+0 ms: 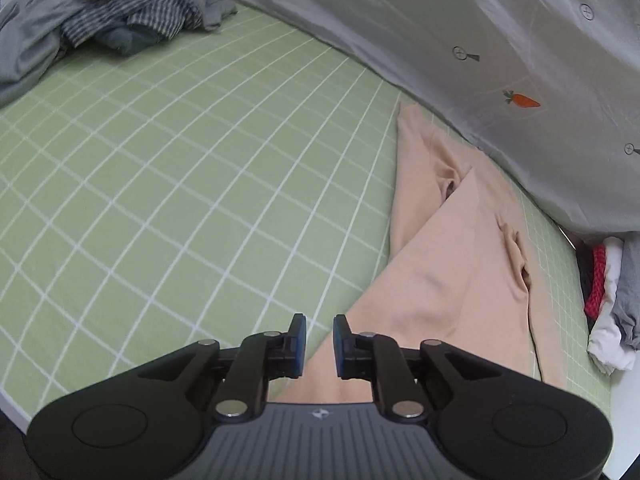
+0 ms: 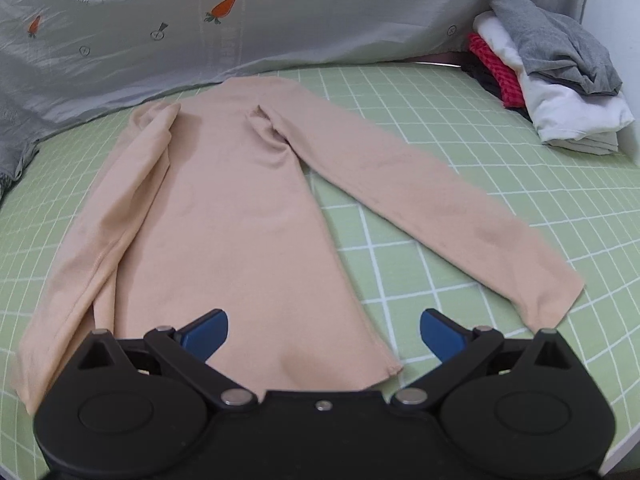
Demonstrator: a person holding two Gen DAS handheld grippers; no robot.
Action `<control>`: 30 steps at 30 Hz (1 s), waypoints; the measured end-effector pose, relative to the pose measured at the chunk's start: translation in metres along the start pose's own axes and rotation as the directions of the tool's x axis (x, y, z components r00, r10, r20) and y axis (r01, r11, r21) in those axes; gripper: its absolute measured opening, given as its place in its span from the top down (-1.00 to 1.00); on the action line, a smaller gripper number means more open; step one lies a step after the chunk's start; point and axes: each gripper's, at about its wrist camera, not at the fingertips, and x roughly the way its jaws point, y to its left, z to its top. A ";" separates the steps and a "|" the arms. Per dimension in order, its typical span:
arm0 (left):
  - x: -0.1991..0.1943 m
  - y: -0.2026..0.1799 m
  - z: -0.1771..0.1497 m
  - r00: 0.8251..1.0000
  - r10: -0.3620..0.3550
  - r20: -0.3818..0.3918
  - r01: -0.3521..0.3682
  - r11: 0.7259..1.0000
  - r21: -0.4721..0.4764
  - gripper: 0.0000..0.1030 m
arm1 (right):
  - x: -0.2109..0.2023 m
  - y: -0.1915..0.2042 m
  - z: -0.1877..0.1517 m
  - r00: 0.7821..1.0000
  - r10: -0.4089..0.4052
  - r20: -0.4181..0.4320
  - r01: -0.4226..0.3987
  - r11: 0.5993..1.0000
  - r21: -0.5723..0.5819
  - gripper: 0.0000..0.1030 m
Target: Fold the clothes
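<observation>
Left wrist view: the left gripper (image 1: 319, 330) hovers with its blue-padded fingers a narrow gap apart and nothing between them, directly over the near left edge of the beige long-sleeve top (image 1: 448, 248). The top lies flat on the green checked sheet (image 1: 180, 168). Beyond the top runs a grey carrot-print quilt (image 1: 480, 40); far from the top, across the sheet, sits an unfolded pile of grey and striped clothes (image 1: 132, 20). A stack of folded garments (image 1: 608, 300) lies just past the top's far side. Right wrist view: the right gripper (image 2: 324, 332) has its fingers spread wide, empty, poised over the hem of the top (image 2: 224, 208). The top is laid out lengthwise, collar toward the quilt (image 2: 280, 12). Its left sleeve (image 2: 84, 264) is laid alongside the body; its right sleeve (image 2: 432, 208) stretches out diagonally away from the body across the sheet (image 2: 520, 160). The folded stack (image 2: 548, 76) rests beyond the right sleeve, against the quilt. Judgement: the garment appears spread and ready, so the step in hand is the start of folding. The next move probably calls for gripping the outstretched right sleeve near its cuff and carrying it across the body, keeping the cloth flat so that no crease forms at the shoulder.
</observation>
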 end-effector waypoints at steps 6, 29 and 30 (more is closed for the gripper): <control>0.010 -0.020 0.032 1.000 0.014 0.020 -0.017 0.985 0.169 0.48 | 0.016 0.024 0.031 0.998 0.064 0.016 -0.065 0.994 0.086 -1.00; 0.141 -0.138 0.129 0.989 -0.114 -0.090 0.139 0.919 0.369 0.42 | 0.125 0.044 0.126 0.960 0.267 -0.078 -0.212 0.884 0.417 -0.18; 0.146 -0.144 0.131 0.988 -0.127 -0.093 0.153 0.916 0.372 0.42 | 0.124 0.043 0.127 0.967 0.243 -0.082 -0.192 0.898 0.396 -0.19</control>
